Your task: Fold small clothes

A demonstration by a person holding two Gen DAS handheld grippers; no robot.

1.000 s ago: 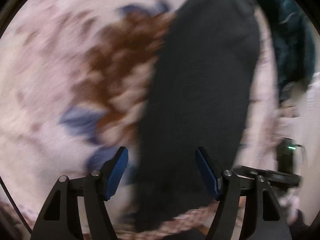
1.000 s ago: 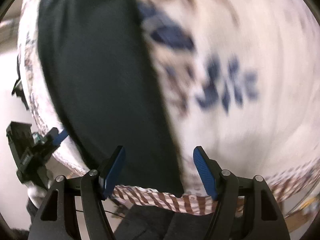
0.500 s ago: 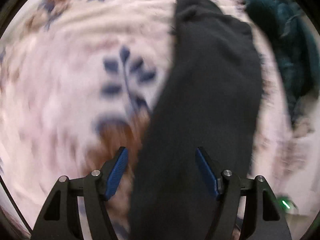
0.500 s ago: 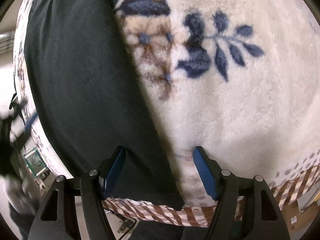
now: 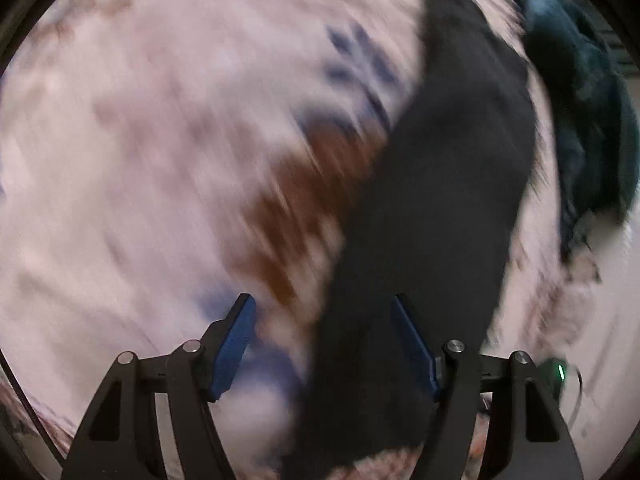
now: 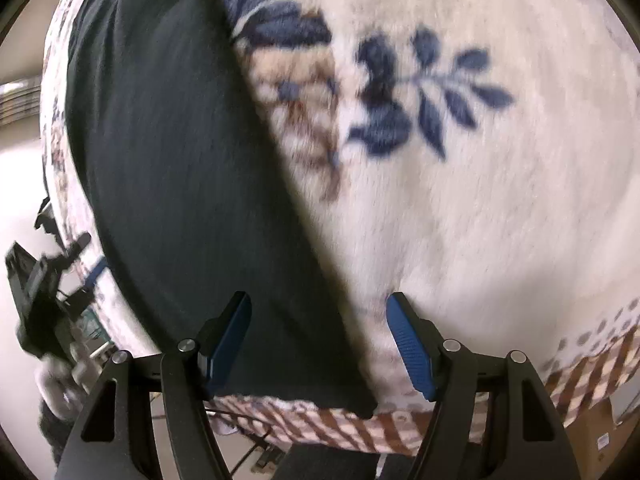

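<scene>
A long black garment (image 5: 432, 208) lies flat on a cream fleece blanket (image 5: 160, 160) with blue and brown flowers. In the left wrist view, which is motion-blurred, my left gripper (image 5: 324, 344) is open and empty, hovering over the garment's near end. In the right wrist view the same black garment (image 6: 180, 168) runs along the left, its near corner by the blanket's checked edge. My right gripper (image 6: 318, 340) is open and empty above the garment's right edge. The left gripper also shows at the far left of that view (image 6: 44, 296).
A dark teal garment (image 5: 580, 120) lies bunched at the blanket's far right edge. The blanket (image 6: 480, 200) has a brown checked border (image 6: 580, 368) at its near edge. Pale floor (image 6: 20, 184) lies beyond the left side, and a cardboard box (image 6: 596, 436) sits below right.
The left gripper has swung, with the view blurring and the black garment shifting rightward in frame. The right gripper has drifted slightly. Both stay open and empty.
</scene>
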